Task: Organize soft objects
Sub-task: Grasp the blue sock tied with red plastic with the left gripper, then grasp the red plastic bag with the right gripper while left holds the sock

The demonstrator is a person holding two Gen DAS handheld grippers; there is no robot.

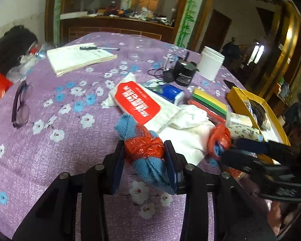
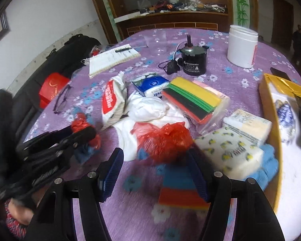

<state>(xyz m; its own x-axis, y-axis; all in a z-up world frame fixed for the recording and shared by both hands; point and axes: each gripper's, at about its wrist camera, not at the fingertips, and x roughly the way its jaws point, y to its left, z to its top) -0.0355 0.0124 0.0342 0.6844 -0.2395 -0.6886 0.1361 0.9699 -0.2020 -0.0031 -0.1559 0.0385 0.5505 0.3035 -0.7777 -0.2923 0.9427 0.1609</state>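
Blue cloth [image 1: 150, 166] wrapped in an orange-red plastic bag [image 1: 144, 147] sits pinched in the left gripper [image 1: 144, 150], whose jaws are closed on the bundle from both sides, low over the purple flowered counter [image 1: 60, 150]. The bundle's long axis runs away from the camera, slanting up-left toward the red-labelled white pack [image 1: 138, 102], with the bag banding its middle. The right gripper [image 2: 156, 160] reaches in from the right, level with the counter; its jaws stand apart around a second red bag [image 2: 166, 138], and blur hides whether they touch it. Bare counter lies to the left of the bundle, as far as the glasses [image 1: 20, 108]. Ahead and right are crowded: a white cloth [image 1: 188, 128], tissue packs [image 2: 228, 152], and the yellow box [image 2: 271, 132] at the right edge.
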